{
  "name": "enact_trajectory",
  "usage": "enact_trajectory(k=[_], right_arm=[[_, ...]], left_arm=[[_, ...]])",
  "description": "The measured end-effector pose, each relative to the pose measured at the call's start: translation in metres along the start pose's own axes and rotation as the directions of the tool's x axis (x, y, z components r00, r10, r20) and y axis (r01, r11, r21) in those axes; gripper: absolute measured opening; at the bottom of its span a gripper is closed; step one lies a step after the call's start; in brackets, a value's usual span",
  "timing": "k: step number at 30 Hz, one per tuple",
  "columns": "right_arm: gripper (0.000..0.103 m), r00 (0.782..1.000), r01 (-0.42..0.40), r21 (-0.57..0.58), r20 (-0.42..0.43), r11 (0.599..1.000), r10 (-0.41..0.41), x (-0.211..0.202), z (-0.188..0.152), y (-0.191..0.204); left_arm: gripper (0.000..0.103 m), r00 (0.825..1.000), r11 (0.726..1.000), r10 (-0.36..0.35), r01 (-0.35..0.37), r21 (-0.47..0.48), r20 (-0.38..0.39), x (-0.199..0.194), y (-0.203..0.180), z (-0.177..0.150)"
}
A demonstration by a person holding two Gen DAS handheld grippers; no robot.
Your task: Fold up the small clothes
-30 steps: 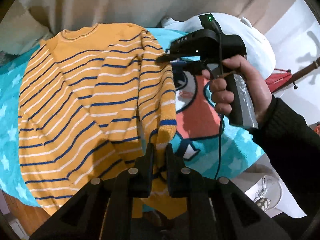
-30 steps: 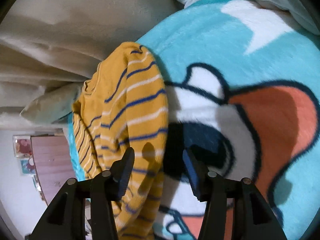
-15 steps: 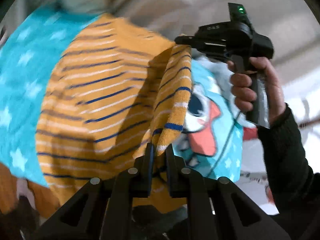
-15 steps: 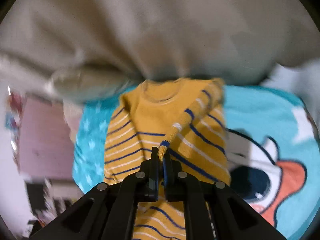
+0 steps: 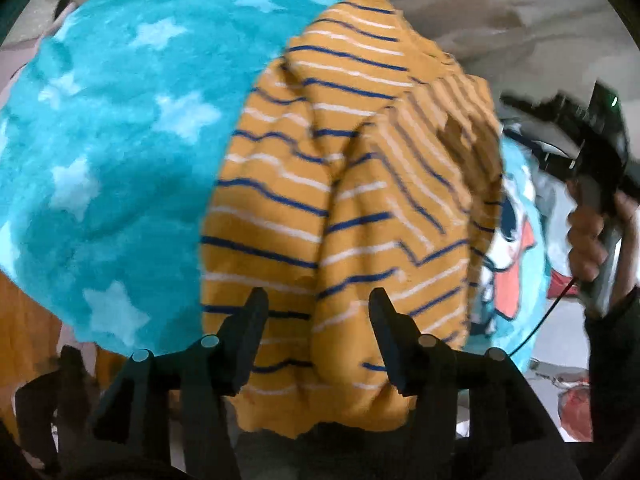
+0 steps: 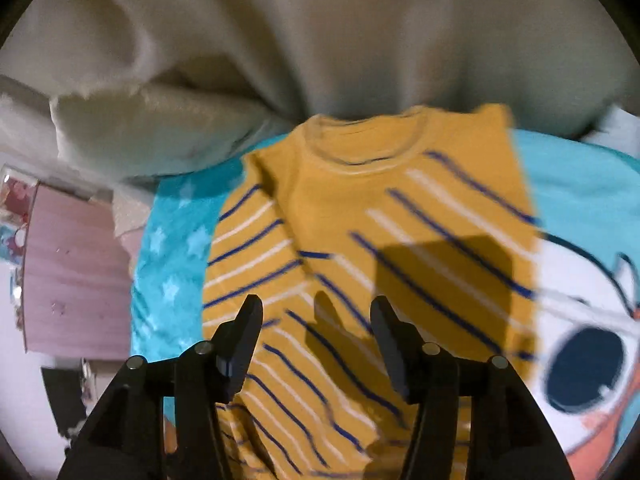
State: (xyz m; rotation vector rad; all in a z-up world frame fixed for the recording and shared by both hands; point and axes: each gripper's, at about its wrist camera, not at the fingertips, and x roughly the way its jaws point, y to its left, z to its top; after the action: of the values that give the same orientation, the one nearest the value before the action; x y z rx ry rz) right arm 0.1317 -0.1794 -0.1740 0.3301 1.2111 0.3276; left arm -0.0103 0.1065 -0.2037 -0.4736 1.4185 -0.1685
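Note:
A small orange sweater (image 5: 340, 208) with blue and white stripes lies on a turquoise cartoon blanket (image 5: 112, 152), its right side and sleeve folded over the body. In the right wrist view the sweater (image 6: 400, 240) lies neck away from me, the folded part on the right. My left gripper (image 5: 316, 312) is open and empty just above the sweater's near hem. My right gripper (image 6: 316, 320) is open and empty above the sweater's middle; it also shows held in a hand at the right edge of the left wrist view (image 5: 592, 160).
A beige cover (image 6: 320, 40) bunches behind the blanket. A pinkish wooden cabinet (image 6: 76, 268) stands left of the bed. The blanket's cartoon face (image 6: 584, 360) lies to the right of the sweater. The person's dark sleeve (image 5: 612, 360) is at the right.
Both grippers held the sleeve and side edge, carried them left over the body, then opened and let go. The fold now lies on the sweater.

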Motion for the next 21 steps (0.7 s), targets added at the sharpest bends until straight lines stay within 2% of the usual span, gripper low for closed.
enact_trajectory(k=[2, 4, 6, 7, 8, 9, 10, 11, 13, 15, 17, 21], right_arm=[[0.061, 0.999, 0.035, 0.043, -0.017, 0.998, -0.034, -0.008, -0.013, -0.02], [0.061, 0.999, 0.015, 0.077, -0.051, 0.997, -0.011, -0.007, -0.029, -0.029], [0.061, 0.995, 0.009, 0.049, -0.104, 0.999, -0.004, 0.003, -0.05, -0.024], [0.061, 0.993, 0.028, 0.024, -0.116, 0.999, -0.025, 0.006, -0.06, -0.021], [0.061, 0.992, 0.039, 0.021, -0.121, 0.999, -0.036, 0.009, -0.07, -0.019], [0.061, 0.991, 0.027, 0.038, -0.131, 0.999, -0.022, 0.013, -0.077, -0.018], [0.061, 0.99, 0.004, 0.065, -0.144, 0.998, 0.005, 0.017, -0.085, -0.018], [0.061, 0.988, -0.009, 0.076, -0.156, 0.997, 0.02, 0.022, -0.092, -0.015], [0.06, 0.983, 0.007, 0.059, -0.183, 0.998, 0.004, 0.031, -0.103, -0.008], [0.059, 0.977, -0.027, 0.052, -0.211, 0.998, 0.037, 0.037, -0.112, 0.0], [0.059, 0.974, -0.034, 0.02, -0.223, 0.999, 0.038, 0.041, -0.115, 0.009], [0.059, 0.964, -0.053, 0.011, -0.261, 0.999, 0.055, 0.055, -0.12, 0.017]], left_arm=[[0.062, 1.0, 0.997, -0.008, 0.008, 0.073, 0.002, 0.001, -0.02, 0.004], [0.084, 1.0, 0.99, 0.015, -0.014, 0.142, -0.007, 0.009, -0.039, 0.004], [0.086, 0.997, 0.981, 0.062, -0.053, 0.185, -0.041, 0.03, -0.053, 0.003], [0.086, 0.992, 0.976, 0.109, -0.096, 0.198, -0.058, 0.042, -0.058, 0.002], [0.084, 0.98, 0.963, 0.185, -0.166, 0.212, -0.076, 0.056, -0.06, 0.002], [0.071, 0.966, 0.951, 0.243, -0.22, 0.217, -0.086, 0.064, -0.06, 0.003], [0.049, 0.961, 0.948, 0.26, -0.236, 0.212, -0.09, 0.068, -0.059, 0.003], [0.043, 0.96, 0.952, 0.259, -0.236, 0.192, -0.105, 0.069, -0.053, 0.004], [0.036, 0.97, 0.971, 0.221, -0.209, 0.119, -0.097, 0.058, -0.037, 0.004], [0.03, 0.977, 0.981, 0.188, -0.182, 0.061, -0.103, 0.046, -0.018, 0.007], [0.03, 0.99, 0.992, 0.121, -0.124, -0.032, -0.075, 0.025, 0.008, 0.01], [0.03, 0.99, 0.985, 0.137, -0.138, -0.102, -0.02, -0.002, 0.047, 0.019]])
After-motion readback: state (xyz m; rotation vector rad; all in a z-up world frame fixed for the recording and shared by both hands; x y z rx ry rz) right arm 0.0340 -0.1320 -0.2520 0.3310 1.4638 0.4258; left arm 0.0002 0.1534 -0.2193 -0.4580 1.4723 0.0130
